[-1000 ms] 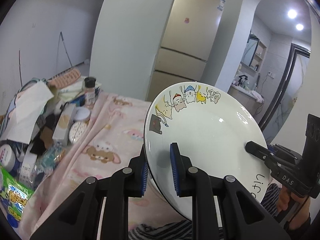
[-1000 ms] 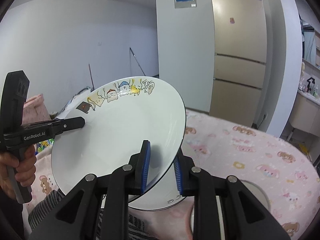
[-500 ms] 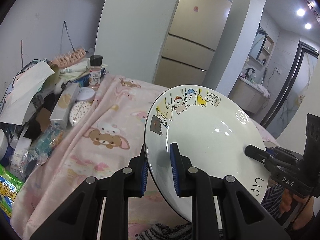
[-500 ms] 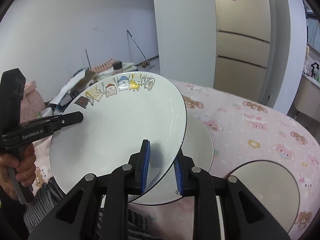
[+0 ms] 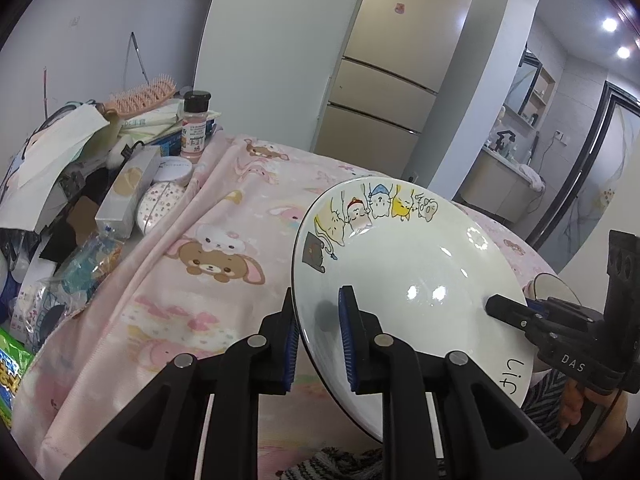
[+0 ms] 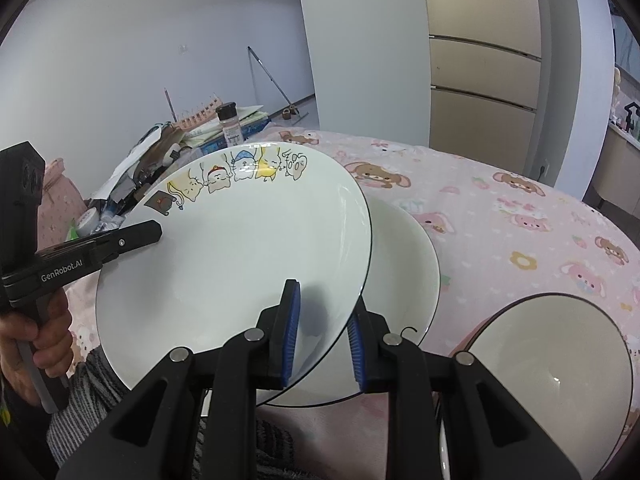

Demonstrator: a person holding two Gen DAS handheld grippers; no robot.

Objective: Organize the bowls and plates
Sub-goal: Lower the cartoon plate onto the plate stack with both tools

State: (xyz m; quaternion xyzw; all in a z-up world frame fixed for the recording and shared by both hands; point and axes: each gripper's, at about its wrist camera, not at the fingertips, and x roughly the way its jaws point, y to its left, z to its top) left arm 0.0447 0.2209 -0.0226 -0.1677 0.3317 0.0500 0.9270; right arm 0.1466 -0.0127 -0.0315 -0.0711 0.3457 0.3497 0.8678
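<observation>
A white plate with cartoon cats along its rim (image 5: pixel 404 272) (image 6: pixel 240 256) hangs tilted above the table, held by both grippers. My left gripper (image 5: pixel 318 340) is shut on its left rim, and my right gripper (image 6: pixel 322 332) is shut on its right rim. In the right wrist view, a plain white plate (image 6: pixel 404 264) lies on the pink cloth just under the held one. A white bowl with a dark rim (image 6: pixel 552 356) stands to its right. The left gripper (image 6: pixel 132 236) also shows there at the plate's left edge, and the right gripper (image 5: pixel 504 308) shows in the left wrist view.
The table has a pink cartoon-print cloth (image 5: pixel 208 264). A heap of clutter (image 5: pixel 80 184) with boxes, a hairbrush and a spice bottle (image 5: pixel 195 124) fills its left end. A tall fridge (image 5: pixel 392 64) stands behind. A person's hand (image 6: pixel 36 340) grips the left handle.
Both grippers have sunk with the cartoon plate toward the table. The plain plate and the bowl have come into view beneath it in the right wrist view.
</observation>
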